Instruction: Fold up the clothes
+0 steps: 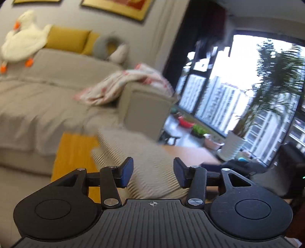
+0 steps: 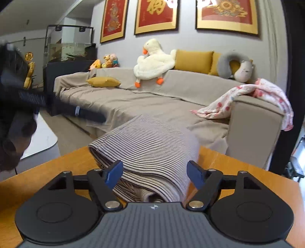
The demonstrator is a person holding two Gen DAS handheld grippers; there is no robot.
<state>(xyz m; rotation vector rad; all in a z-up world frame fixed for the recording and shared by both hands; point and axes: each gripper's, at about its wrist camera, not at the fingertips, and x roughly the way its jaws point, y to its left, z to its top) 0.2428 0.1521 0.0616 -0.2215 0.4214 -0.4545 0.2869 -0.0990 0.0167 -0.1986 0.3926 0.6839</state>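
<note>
Beige sofa (image 2: 152, 99) under framed red pictures (image 2: 156, 15); bright window (image 1: 238, 91), possibly balcony.

Left gripper (image 1: 152, 171), jaws apart, hovered over a blurred striped garment (image 1: 144, 162) on a wooden table (image 1: 188, 154); beyond stood a grey sofa (image 1: 57, 95) with patterned blanket (image 1: 124, 84).

Thin-striped beige-and-brown knit garment (image 2: 150, 148), soft and ribbed in look, folded over into a thick, rounded bundle. Lies on the orange-brown wooden table (image 2: 57, 167), long axis running away from the right wrist camera. Near end open, showing stacked layers and an inner roll of the same cloth. Top layer smooth and domed. In the left wrist view, same bundle (image 1: 148, 164), blurred, stripes slanting.
</note>
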